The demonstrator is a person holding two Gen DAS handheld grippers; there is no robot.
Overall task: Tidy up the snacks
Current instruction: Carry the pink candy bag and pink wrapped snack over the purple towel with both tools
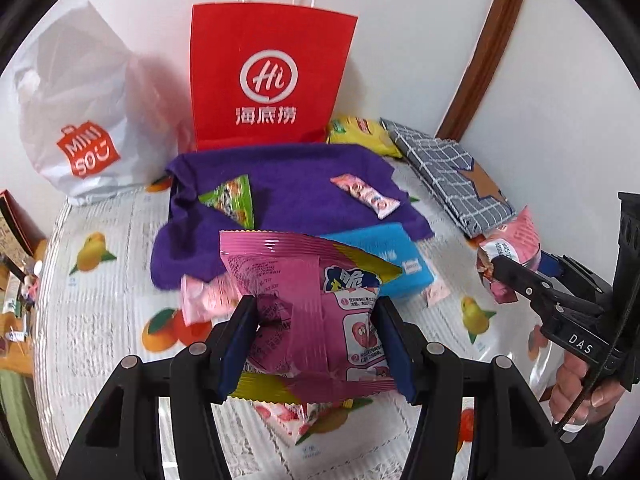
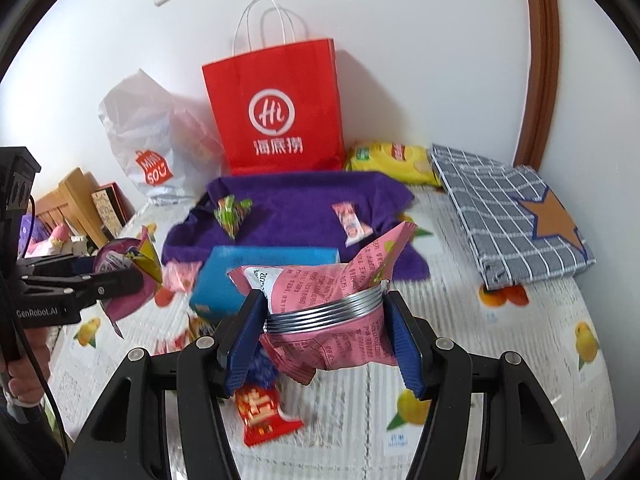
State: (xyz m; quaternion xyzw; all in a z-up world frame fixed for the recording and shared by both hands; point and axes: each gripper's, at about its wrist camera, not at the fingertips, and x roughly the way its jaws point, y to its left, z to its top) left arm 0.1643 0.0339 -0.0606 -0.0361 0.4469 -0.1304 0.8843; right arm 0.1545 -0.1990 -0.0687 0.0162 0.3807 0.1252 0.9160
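My left gripper (image 1: 316,340) is shut on a magenta snack bag (image 1: 304,300) with yellow edges, held above the table. My right gripper (image 2: 326,334) is shut on a pink snack packet (image 2: 320,308) with a silver seam; it also shows at the right of the left wrist view as the right gripper (image 1: 496,264) with its pink packet (image 1: 516,240). A purple cloth (image 1: 288,184) carries a green candy pack (image 1: 234,200) and a small pink bar (image 1: 366,196). A blue box (image 1: 392,260) lies at the cloth's near edge. A red paper bag (image 1: 268,80) stands against the wall.
A white Miniso plastic bag (image 1: 80,120) sits left of the red bag. A yellow chip bag (image 2: 396,160) and a folded grey checked cloth (image 2: 508,216) lie at the right. A red wrapper (image 2: 260,412) and small pink packets (image 1: 208,296) lie on the fruit-print tablecloth (image 2: 520,360).
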